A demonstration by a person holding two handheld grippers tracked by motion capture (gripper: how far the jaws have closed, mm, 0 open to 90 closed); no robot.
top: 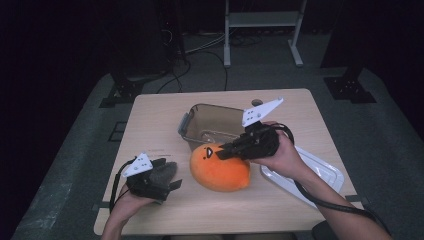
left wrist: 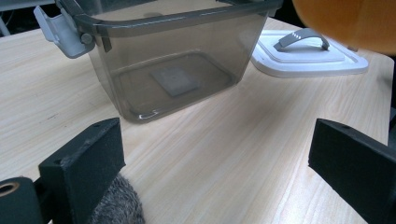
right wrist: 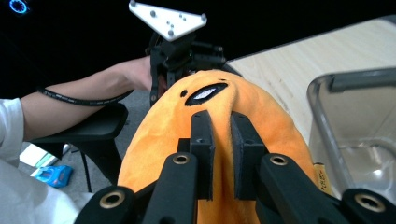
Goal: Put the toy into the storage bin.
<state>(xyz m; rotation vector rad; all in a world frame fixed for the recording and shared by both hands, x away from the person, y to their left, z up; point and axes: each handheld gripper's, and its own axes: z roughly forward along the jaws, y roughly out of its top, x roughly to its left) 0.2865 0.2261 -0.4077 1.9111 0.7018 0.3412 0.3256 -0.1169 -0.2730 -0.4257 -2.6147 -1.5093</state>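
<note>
An orange plush toy (top: 220,169) with a small black face hangs near the table's middle, pinched at its top by my right gripper (top: 223,152). In the right gripper view the jaws (right wrist: 222,140) are shut on a fold of the plush (right wrist: 266,112). In the left gripper view the plush (left wrist: 345,21) appears raised off the wood. My left gripper (top: 169,176) rests at the front left, jaws wide open (left wrist: 219,158). A grey furry thing (top: 162,172) lies by its left jaw (left wrist: 116,207), not gripped.
A clear smoky plastic box (top: 210,122) with grey latches stands open behind the plush (left wrist: 173,60) (right wrist: 355,130). Its white lid (top: 305,170) with a grey handle lies flat at the right (left wrist: 303,53). Dark floor and stand legs lie beyond the table's far edge.
</note>
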